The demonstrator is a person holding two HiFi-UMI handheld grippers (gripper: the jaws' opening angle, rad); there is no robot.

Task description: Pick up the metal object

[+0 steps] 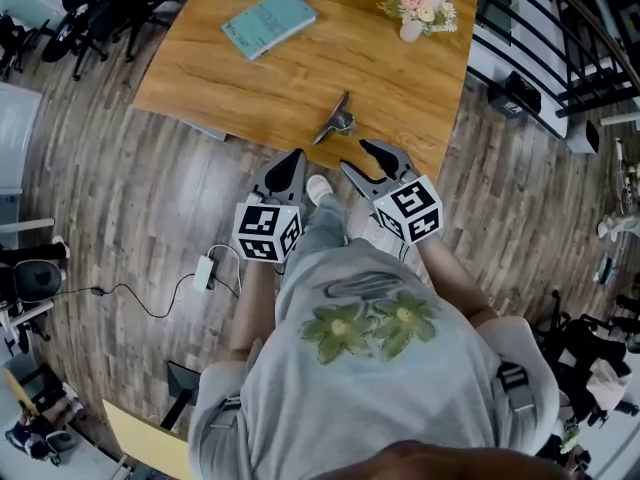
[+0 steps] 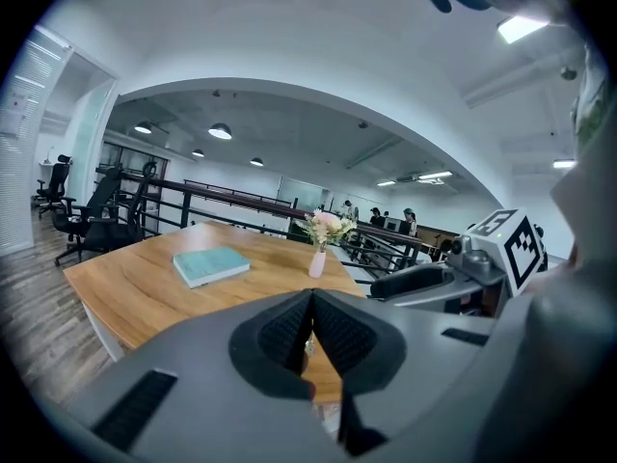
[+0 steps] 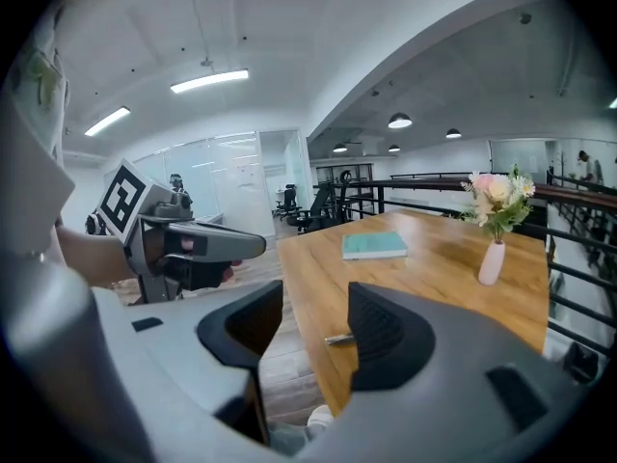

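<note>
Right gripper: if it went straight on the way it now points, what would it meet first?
Most likely the metal object at the near edge of the wooden table: it lies just ahead of the right gripper, whose jaws stand open. Depth is uncertain.

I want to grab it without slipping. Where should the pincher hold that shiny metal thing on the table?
Probably the thin bar of the shiny metal object, coming down over the near edge of the wooden table. It lies flat, so the open right gripper could close across the bar.
</note>
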